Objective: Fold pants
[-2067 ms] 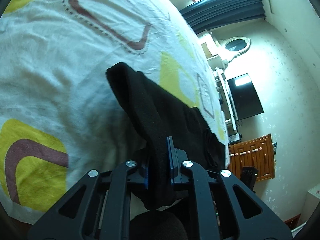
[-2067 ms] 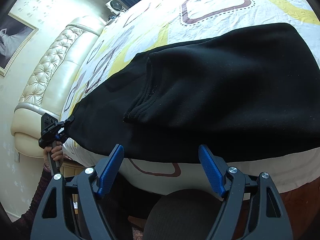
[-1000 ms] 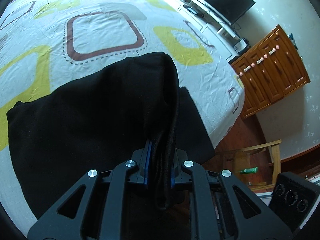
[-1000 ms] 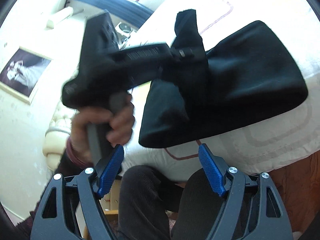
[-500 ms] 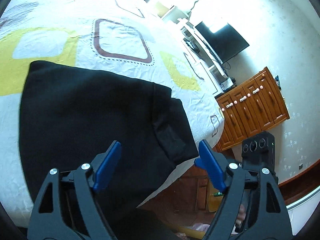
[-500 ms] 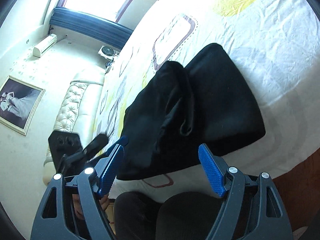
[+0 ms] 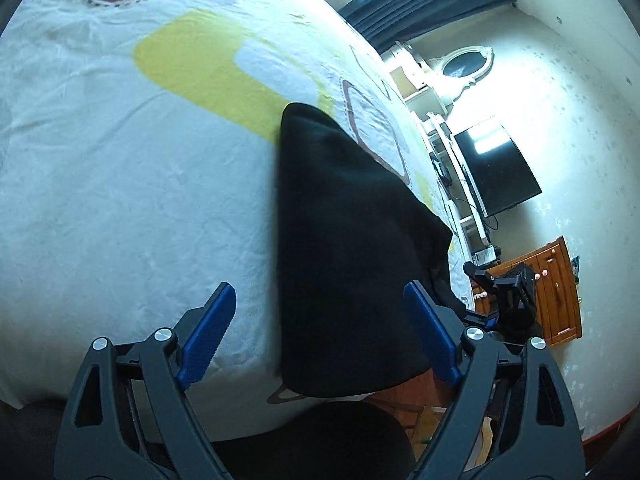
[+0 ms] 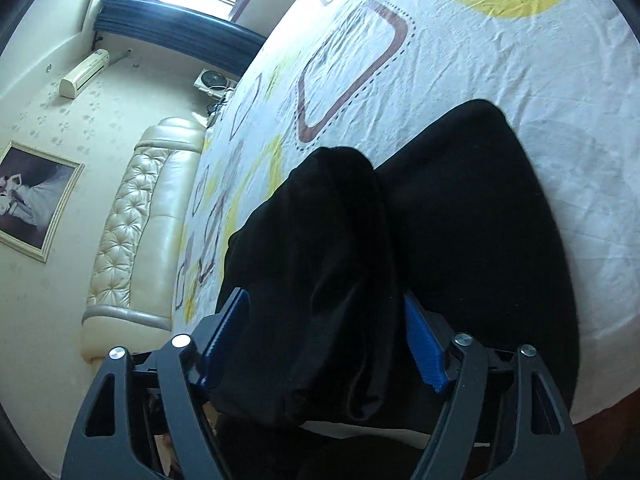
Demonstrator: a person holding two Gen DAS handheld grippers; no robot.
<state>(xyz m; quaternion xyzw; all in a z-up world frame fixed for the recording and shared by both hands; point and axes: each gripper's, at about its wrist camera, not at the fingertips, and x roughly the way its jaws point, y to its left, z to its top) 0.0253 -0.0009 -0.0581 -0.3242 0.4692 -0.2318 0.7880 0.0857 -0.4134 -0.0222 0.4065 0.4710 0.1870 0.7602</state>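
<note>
The black pants [image 7: 352,240] lie folded near the front edge of the bed [image 7: 120,200], which has a white sheet with a pattern. My left gripper [image 7: 319,285] hovers over their near left edge, its jaws wide and still opening, the pads clear of the cloth. At the pants' right end the right gripper [image 7: 504,292] shows as a dark shape. In the right wrist view a thick bunched fold of the pants [image 8: 320,280] fills the gap of my right gripper [image 8: 323,295]. Its jaws are closing around that fold.
A cream tufted headboard [image 8: 132,220] and a framed picture [image 8: 32,208] stand to the left. A television [image 7: 496,168] and a wooden cabinet [image 7: 560,292] are beyond the bed's right end. The person's dark-clad legs [image 7: 320,440] press against the bed's front edge.
My left gripper let go of the folded pants, opened wide and swung left. My right gripper came down onto the pants' near edge, and its jaws have narrowed around a fold.
</note>
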